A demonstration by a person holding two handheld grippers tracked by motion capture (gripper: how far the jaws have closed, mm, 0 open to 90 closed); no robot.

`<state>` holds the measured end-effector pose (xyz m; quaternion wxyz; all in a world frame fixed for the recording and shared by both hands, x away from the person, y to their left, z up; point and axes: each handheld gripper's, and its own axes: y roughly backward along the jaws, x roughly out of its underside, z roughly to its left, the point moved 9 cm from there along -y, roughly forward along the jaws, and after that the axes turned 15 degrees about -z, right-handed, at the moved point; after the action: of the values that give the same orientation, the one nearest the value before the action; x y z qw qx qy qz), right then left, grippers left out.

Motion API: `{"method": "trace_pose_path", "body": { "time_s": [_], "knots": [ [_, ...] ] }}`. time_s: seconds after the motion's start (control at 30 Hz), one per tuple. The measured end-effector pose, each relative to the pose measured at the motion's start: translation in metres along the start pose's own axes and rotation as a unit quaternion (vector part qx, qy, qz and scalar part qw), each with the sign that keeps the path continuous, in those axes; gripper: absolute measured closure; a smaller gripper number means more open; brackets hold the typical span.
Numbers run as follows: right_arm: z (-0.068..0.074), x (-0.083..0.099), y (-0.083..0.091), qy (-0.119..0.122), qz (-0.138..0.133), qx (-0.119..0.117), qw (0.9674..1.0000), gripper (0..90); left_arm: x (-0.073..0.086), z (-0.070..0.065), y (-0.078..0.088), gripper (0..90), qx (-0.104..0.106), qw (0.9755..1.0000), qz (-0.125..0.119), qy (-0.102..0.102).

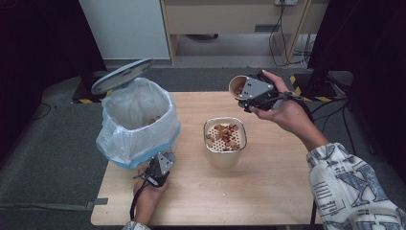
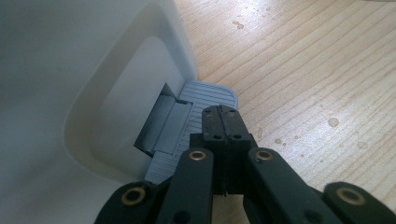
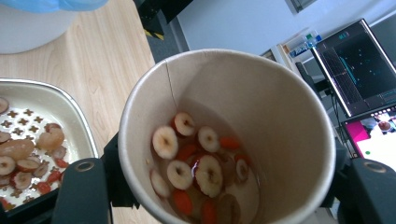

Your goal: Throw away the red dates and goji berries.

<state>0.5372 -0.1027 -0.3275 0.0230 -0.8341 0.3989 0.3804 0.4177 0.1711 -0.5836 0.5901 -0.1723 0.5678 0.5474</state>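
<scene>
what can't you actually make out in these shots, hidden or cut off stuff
- Bin bottom: in the high view the white liner of the bin hides its contents beyond a few brown bits.
- Under the strainer: its perforated tray and food cover whatever lies below.
- Paper cup: the right gripper view's bottom edge cuts off its lower rim.
- Pedal: the shut left gripper covers its near part.

Desk (image 1: 268, 187): pale matt wood w/ grain. Cup (image 3: 280, 116): paper. Strainer tub (image 1: 225, 155): shiny metal. Bin liner (image 1: 139, 124): thin glossy plastic.
</scene>
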Motion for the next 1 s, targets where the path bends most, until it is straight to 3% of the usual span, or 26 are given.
{"method": "trace_pose_path", "body": {
  "time_s": [0.37, 0.63, 0.8, 1.0],
  "knots": [
    [0.001, -0.004, 0.001, 0.01, -0.002, 0.002, 0.9999, 31.2, 0.0, 0.0, 0.0, 89.6, -0.001, 1.0, -0.001, 0.0],
    [0.006, -0.006, 0.001, 0.065, 0.013, 0.004, 0.9978, 31.3, 0.0, 0.0, 0.0, 89.6, 0.0, 1.0, 0.0, -0.002],
    [0.01, -0.006, 0.0, 0.109, 0.027, 0.005, 0.9936, 31.3, 0.0, 0.0, 0.0, 89.6, 0.0, 1.0, 0.0, -0.002],
    [0.012, -0.003, -0.001, 0.128, 0.033, 0.003, 0.9913, 31.3, 0.0, 0.0, 0.0, 89.6, -0.001, 1.0, 0.0, -0.001]
  ]
}}
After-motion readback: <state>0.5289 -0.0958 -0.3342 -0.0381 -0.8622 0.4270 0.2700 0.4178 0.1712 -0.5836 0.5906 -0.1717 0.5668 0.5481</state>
